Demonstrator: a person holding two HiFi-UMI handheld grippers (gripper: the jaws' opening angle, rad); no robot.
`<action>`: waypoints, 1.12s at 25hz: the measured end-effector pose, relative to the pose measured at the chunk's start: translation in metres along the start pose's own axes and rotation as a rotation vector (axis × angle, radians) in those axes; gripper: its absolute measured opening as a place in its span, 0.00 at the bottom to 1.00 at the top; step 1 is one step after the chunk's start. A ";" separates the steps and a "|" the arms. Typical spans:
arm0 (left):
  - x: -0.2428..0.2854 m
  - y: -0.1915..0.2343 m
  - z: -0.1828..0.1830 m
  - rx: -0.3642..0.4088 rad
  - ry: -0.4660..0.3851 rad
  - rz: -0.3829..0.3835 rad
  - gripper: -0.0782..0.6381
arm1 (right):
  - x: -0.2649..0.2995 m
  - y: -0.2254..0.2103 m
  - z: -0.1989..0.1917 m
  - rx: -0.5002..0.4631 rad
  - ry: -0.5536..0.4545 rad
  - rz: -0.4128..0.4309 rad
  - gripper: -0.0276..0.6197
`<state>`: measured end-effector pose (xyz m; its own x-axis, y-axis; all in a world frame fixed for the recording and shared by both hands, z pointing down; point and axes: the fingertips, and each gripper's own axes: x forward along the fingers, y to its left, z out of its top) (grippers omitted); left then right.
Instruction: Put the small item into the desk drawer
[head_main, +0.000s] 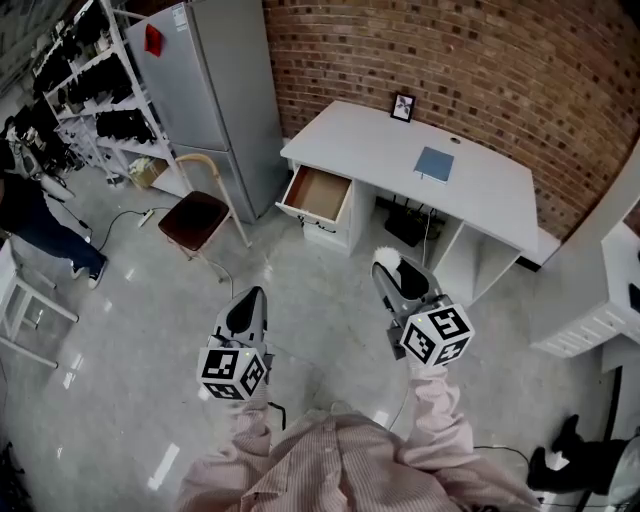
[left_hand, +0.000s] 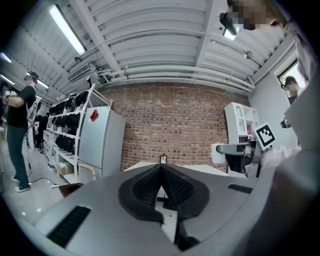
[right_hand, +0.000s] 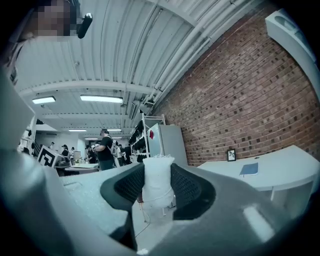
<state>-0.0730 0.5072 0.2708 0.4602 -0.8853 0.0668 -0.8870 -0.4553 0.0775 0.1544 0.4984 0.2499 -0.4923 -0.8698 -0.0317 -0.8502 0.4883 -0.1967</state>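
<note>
Head view: right claw (head_main: 392, 270) held level, gripping white item (right_hand: 157, 181).

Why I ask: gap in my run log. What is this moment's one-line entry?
left gripper: shut, empty | right gripper: shut on white item | desk drawer: open | item: not yet in drawer
</note>
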 end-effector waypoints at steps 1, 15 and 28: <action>-0.001 -0.001 -0.002 -0.005 0.003 0.003 0.11 | -0.001 -0.001 -0.001 0.000 0.004 0.004 0.30; 0.009 -0.004 -0.010 -0.025 -0.001 0.043 0.11 | 0.006 -0.026 -0.008 0.032 0.000 0.011 0.30; 0.066 0.025 -0.015 -0.027 0.014 0.028 0.11 | 0.062 -0.055 -0.018 0.051 0.015 0.007 0.30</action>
<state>-0.0644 0.4383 0.2919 0.4358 -0.8962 0.0828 -0.8983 -0.4274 0.1019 0.1671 0.4189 0.2768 -0.5015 -0.8650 -0.0183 -0.8361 0.4899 -0.2466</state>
